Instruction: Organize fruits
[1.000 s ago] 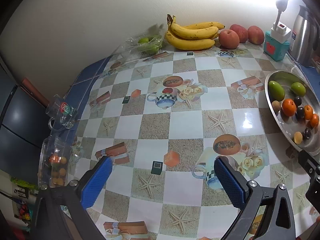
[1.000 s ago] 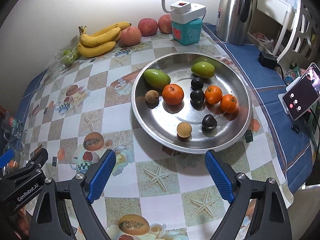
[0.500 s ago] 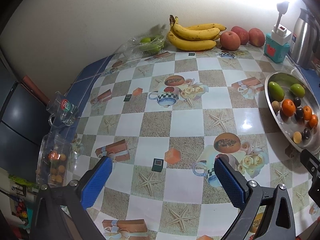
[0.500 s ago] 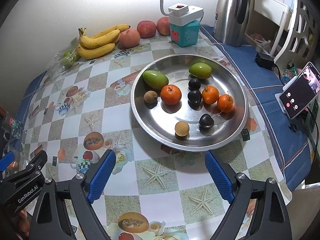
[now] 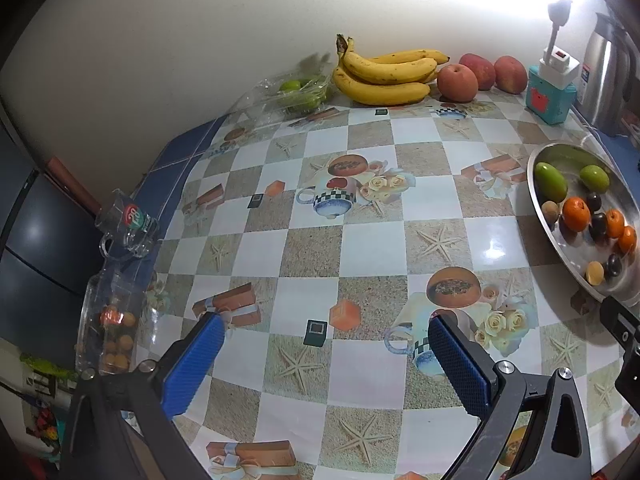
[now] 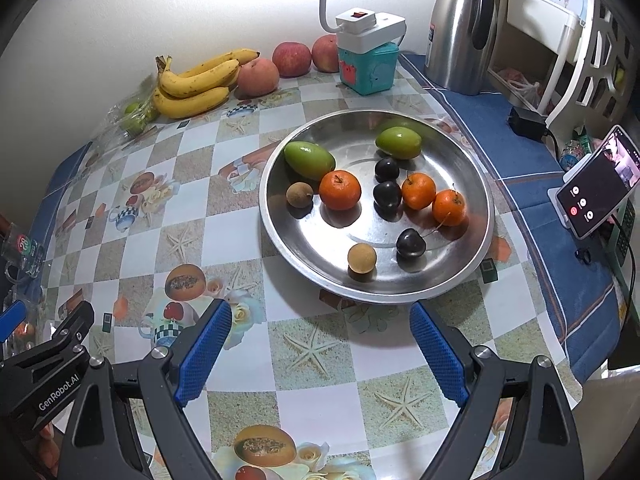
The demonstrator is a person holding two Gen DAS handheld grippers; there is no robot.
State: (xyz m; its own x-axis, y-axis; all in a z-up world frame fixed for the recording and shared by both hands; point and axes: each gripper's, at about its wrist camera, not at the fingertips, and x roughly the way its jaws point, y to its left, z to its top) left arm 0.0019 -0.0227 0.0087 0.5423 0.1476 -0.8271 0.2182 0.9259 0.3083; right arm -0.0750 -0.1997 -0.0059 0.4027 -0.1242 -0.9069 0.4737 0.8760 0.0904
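A steel tray (image 6: 476,184) on the patterned table holds two green fruits (image 6: 309,159), three oranges (image 6: 340,189), dark cherries (image 6: 387,194) and two small brown fruits (image 6: 361,257). The same tray (image 5: 536,188) shows at the right edge of the left wrist view. A banana bunch (image 5: 384,74) and three apples (image 5: 457,82) lie along the back wall, with green fruits in a clear bag (image 5: 298,94) to their left. My right gripper (image 6: 320,344) is open and empty, just short of the tray's near rim. My left gripper (image 5: 324,354) is open and empty over the table's near middle.
A teal box with a white power strip (image 6: 370,60), a steel thermos (image 6: 460,28) and a white shelf stand at the back right. A phone on a stand (image 6: 592,190) sits at the right edge. A glass mug (image 5: 128,224) and a clear jar (image 5: 112,328) sit at the left edge.
Both grippers have drawn back and risen slightly, so the table and tray look a little farther away. Nothing was grasped and no fruit moved.
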